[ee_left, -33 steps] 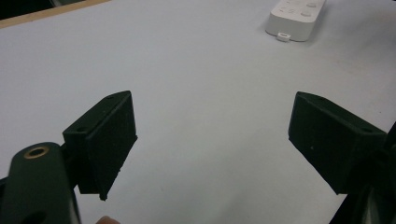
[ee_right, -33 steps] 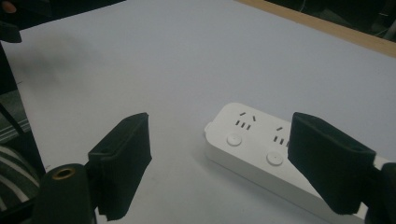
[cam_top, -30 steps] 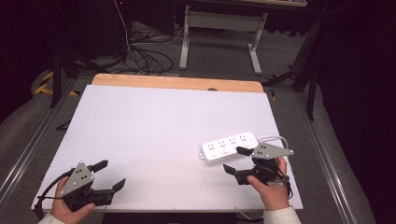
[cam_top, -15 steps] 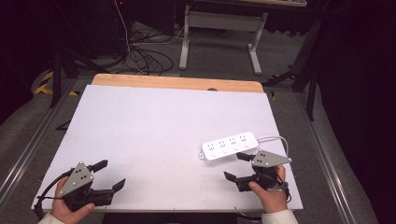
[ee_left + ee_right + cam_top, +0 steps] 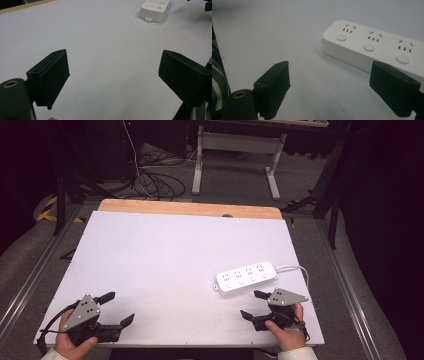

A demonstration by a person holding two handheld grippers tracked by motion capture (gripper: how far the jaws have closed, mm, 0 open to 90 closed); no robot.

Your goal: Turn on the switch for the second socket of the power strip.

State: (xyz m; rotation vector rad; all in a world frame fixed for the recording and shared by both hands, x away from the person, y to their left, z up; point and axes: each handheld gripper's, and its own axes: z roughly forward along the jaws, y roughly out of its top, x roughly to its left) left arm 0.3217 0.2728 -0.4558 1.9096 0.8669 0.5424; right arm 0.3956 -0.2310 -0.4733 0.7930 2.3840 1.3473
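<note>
A white rectangular plastic power strip (image 5: 246,276) with four sockets lies flat in the right centre of the high view on a white tabletop (image 5: 160,260), its white cable (image 5: 299,270) curling toward the table's right edge. The right gripper (image 5: 256,305), jaws wide apart and empty, sits just below the strip. The left gripper (image 5: 118,308), lower left, is equally spread and empty. The strip looks rigid, light and smooth; gripping across its narrow width seems safest. Open tabletop spreads left and above.

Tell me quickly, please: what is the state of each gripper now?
Left gripper: open, holding nothing.
Right gripper: open, holding nothing, near the power strip.
</note>
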